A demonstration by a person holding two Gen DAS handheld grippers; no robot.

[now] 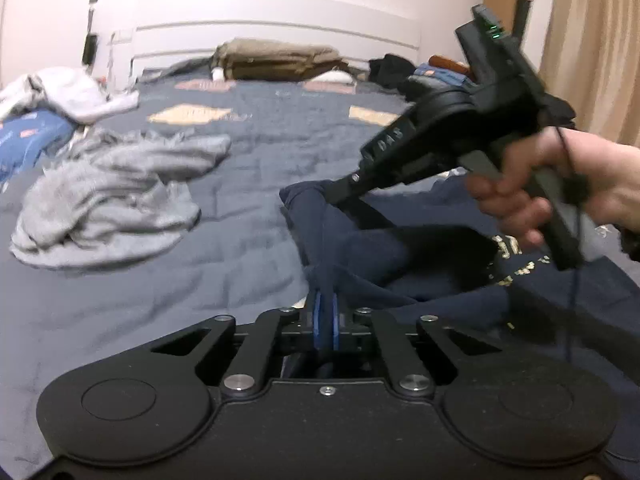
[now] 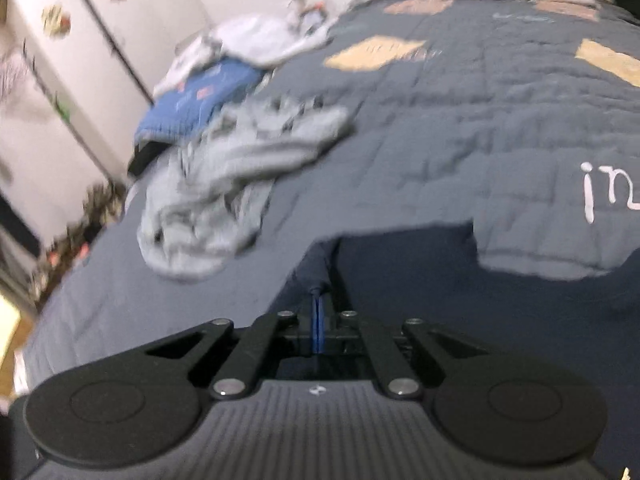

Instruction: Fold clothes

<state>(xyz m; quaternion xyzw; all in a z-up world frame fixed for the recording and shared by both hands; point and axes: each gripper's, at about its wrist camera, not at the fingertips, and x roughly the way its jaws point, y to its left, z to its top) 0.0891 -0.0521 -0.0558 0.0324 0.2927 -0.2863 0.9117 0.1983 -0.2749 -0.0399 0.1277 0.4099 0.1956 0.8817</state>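
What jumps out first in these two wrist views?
Both grippers are shut on the same navy garment: the left gripper pinches a fold at bottom centre, and the right gripper does the same in its own view, lifting the cloth off the dark quilt. Across from the left gripper, a hand grips the other tool's handle. A crumpled grey garment lies loose to the left.
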